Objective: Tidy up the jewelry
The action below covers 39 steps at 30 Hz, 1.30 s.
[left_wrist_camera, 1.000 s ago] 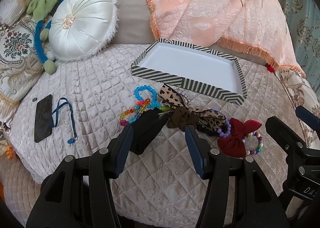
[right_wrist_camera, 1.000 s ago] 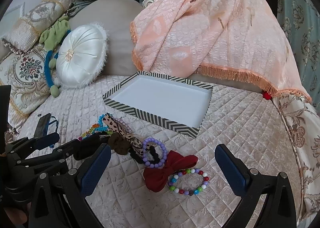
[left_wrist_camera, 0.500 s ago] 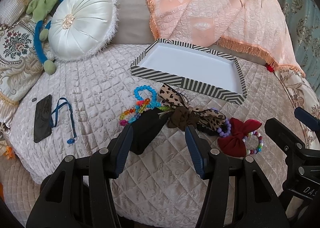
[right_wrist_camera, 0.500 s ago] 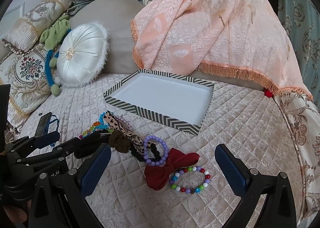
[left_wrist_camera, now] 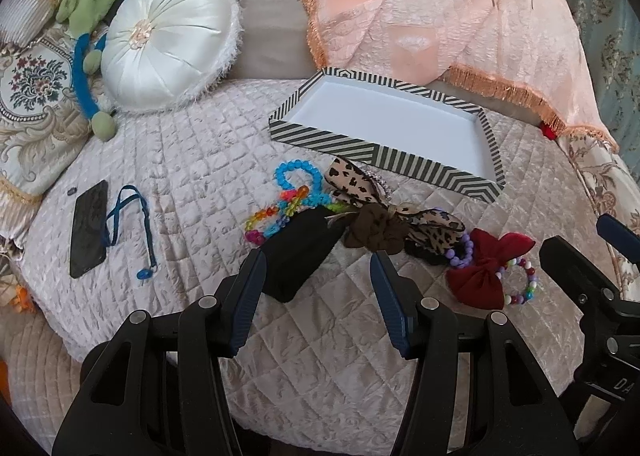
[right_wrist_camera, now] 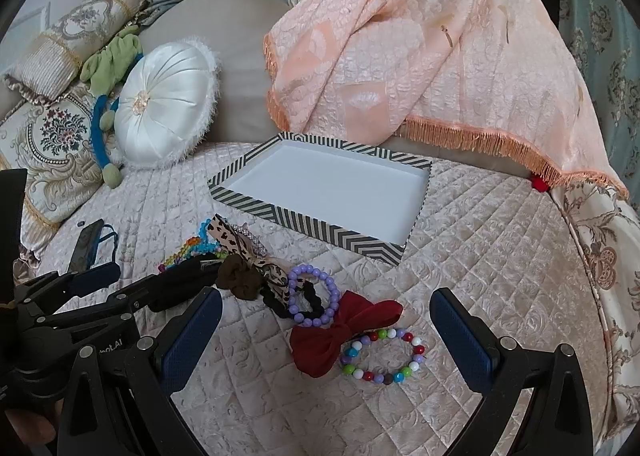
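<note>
A striped tray (left_wrist_camera: 486, 127) (right_wrist_camera: 316, 223) with a white inside lies empty on the quilted bed. In front of it lies a pile of accessories: a blue bead bracelet (left_wrist_camera: 297, 175), a rainbow bracelet (left_wrist_camera: 267, 217), a leopard bow (left_wrist_camera: 354, 183) (right_wrist_camera: 230, 234), a brown scrunchie (left_wrist_camera: 376, 230) (right_wrist_camera: 239, 276), a black box (left_wrist_camera: 300, 252), a purple bracelet (right_wrist_camera: 314, 296), a red bow (left_wrist_camera: 486, 270) (right_wrist_camera: 340, 332) and a multicolour bead bracelet (right_wrist_camera: 382, 354) (left_wrist_camera: 524, 282). My left gripper (left_wrist_camera: 318, 274) is open just before the black box. My right gripper (right_wrist_camera: 326, 320) is open wide around the red bow and bead bracelet.
A black phone (left_wrist_camera: 89, 228) with a blue cord (left_wrist_camera: 132, 215) lies at the left. A round white cushion (left_wrist_camera: 168, 35) and patterned pillows (left_wrist_camera: 36, 95) sit at the back left. A peach fringed throw (right_wrist_camera: 432, 55) hangs behind the tray.
The right gripper has moved slightly forward toward the red bow and bead bracelet. The left gripper has hardly moved. Nothing was grasped.
</note>
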Motion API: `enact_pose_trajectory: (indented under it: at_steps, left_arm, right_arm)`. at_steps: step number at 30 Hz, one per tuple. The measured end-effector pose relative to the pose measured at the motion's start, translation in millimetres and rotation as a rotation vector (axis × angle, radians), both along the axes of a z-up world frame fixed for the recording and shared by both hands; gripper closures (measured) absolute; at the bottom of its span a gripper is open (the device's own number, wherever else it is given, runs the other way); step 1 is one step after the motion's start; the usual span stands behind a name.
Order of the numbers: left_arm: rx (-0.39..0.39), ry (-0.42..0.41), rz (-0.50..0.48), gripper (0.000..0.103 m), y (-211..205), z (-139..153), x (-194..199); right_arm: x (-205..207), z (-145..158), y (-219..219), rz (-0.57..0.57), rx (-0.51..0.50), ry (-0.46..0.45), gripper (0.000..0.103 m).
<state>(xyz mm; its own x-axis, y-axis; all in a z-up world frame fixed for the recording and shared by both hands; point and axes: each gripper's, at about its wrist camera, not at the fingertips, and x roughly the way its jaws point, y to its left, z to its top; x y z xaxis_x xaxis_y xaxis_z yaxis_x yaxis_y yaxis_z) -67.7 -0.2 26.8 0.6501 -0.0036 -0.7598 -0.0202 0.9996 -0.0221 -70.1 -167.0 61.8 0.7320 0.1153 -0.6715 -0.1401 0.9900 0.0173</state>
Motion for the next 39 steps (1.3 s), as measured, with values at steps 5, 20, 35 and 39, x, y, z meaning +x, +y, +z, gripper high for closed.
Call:
enact_pose_trajectory:
  at_steps: [5,20,35,39]
  left_arm:
    - [0.0,-0.001,0.005,0.049,2,-1,0]
    - [-0.004,0.004,0.005,0.049,4,-2,0]
    - [-0.003,0.014,0.007,0.049,8,-8,1]
    - [-0.011,0.027,0.011,0.049,18,-7,3]
  right_arm:
    - [0,-3,1,0.004,-0.002,0.01,0.0]
    - [3,-5,5,0.015,-0.01,0.025,0.0]
    - [6,-9,3,0.015,-0.018,0.037,0.0]
    - [7,-12,-1,0.021,-0.025,0.046,0.0]
